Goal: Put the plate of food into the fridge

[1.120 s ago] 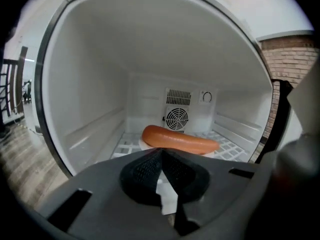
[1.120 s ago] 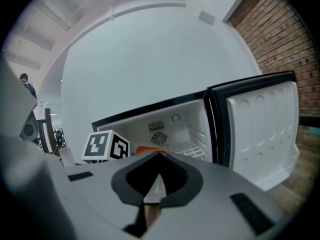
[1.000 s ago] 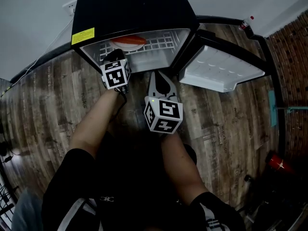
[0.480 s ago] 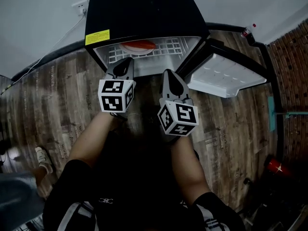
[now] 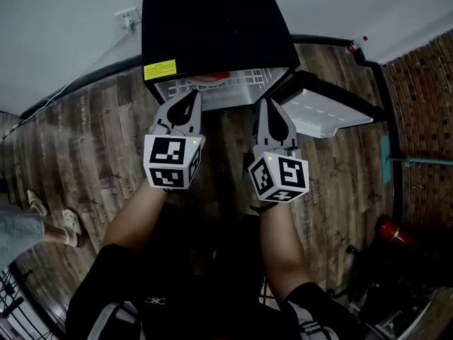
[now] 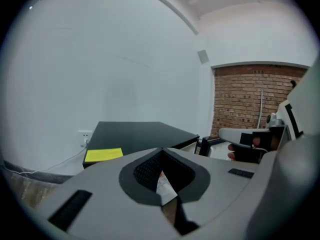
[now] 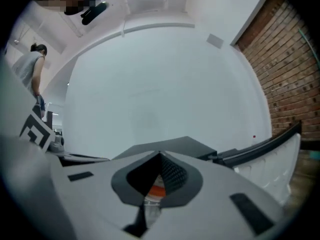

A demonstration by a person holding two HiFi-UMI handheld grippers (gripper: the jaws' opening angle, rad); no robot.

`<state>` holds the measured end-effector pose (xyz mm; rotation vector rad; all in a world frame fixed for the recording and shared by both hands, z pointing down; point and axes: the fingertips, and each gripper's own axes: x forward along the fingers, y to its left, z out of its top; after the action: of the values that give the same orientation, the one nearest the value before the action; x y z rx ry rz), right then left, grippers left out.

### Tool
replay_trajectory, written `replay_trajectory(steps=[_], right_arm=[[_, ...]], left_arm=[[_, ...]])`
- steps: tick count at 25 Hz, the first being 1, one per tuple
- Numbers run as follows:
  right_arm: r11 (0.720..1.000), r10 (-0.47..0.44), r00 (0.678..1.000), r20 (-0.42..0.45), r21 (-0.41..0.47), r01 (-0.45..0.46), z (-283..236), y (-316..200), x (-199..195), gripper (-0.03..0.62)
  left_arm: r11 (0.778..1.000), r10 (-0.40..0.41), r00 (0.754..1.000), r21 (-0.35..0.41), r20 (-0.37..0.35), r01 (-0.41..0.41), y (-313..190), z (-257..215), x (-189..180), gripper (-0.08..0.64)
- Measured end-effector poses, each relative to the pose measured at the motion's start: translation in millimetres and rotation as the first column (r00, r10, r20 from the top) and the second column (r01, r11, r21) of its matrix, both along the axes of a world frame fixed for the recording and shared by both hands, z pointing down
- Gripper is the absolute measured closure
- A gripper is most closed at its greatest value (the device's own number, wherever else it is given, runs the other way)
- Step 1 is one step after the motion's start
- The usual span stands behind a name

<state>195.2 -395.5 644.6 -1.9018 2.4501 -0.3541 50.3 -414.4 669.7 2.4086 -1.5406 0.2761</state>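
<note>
My left gripper (image 5: 192, 95): jaws pressed together, nothing held. Right gripper (image 5: 273, 105): jaws likewise closed, empty. Both hang apart from the plate (image 5: 214, 76) in the fridge (image 5: 212, 27).

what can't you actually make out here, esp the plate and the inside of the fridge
Plate of food: head view, only an orange sliver shows under the fridge top; the food cannot be identified.
Fridge's lower inside: head view, hidden by its own top; gripper views, blocked by the left gripper and right gripper themselves.
Yellow label: head view, print too small to read.
Bottle: head view, top right, too small to identify.
</note>
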Motion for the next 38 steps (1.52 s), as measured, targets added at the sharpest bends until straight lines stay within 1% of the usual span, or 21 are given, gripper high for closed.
replay_trajectory(steps=[4, 7, 10, 13, 17, 21, 23, 25, 28, 30, 33, 38], right_arm=[[0.998, 0.000, 1.000, 0.011, -0.058, 0.001, -70, 7, -5, 0.581], [0.996, 0.001, 0.999, 0.034, -0.085, 0.002, -139, 11, -7, 0.581], [0.994, 0.015, 0.998, 0.063, -0.107, -0.008, -214, 15, -6, 0.580], [0.995, 0.021, 0.997, 0.069, -0.104, -0.014, -287, 23, -10, 0.581], [0.995, 0.019, 0.999, 0.034, -0.095, -0.016, -370, 31, -20, 0.581], [0.998, 0.006, 1.000, 0.009, -0.068, -0.005, -441, 39, -32, 0.581], [0.999, 0.001, 1.000, -0.010, -0.044, -0.001, -472, 44, -36, 0.581], [1.000, 0.002, 1.000, -0.029, -0.024, -0.003, -496, 49, -41, 0.581], [1.000, 0.017, 0.999, -0.044, 0.002, -0.017, -521, 56, -44, 0.581], [0.999, 0.027, 0.999, -0.037, 0.018, -0.026, -536, 58, -42, 0.581], [0.999, 0.019, 1.000, -0.011, 0.030, -0.019, -555, 66, -41, 0.581], [0.999, -0.002, 1.000, 0.007, 0.051, 0.002, -574, 78, -48, 0.581]], left_arm=[[0.998, 0.008, 0.999, -0.063, -0.038, -0.010, 4, -74, 6, 0.563], [0.997, 0.012, 0.999, -0.074, -0.042, -0.015, 9, -147, 9, 0.563], [0.998, 0.030, 0.999, -0.057, -0.034, -0.032, 17, -228, 14, 0.563], [0.998, 0.039, 0.999, -0.044, -0.023, -0.040, 28, -302, 15, 0.563], [0.998, 0.054, 0.998, -0.022, -0.025, -0.054, 38, -391, 15, 0.563], [0.997, 0.075, 0.997, 0.015, -0.036, -0.074, 50, -466, 13, 0.563], [0.997, 0.078, 0.997, 0.028, -0.028, -0.077, 54, -494, 12, 0.563], [0.997, 0.070, 0.997, 0.026, -0.013, -0.069, 58, -511, 7, 0.563], [0.998, 0.057, 0.998, 0.024, -0.031, -0.056, 66, -531, 1, 0.563], [0.997, 0.064, 0.997, 0.044, -0.044, -0.062, 68, -547, 2, 0.563], [0.994, 0.081, 0.995, 0.078, -0.059, -0.076, 79, -574, 6, 0.563], [0.990, 0.073, 0.996, 0.124, -0.052, -0.066, 93, -600, 0, 0.563]])
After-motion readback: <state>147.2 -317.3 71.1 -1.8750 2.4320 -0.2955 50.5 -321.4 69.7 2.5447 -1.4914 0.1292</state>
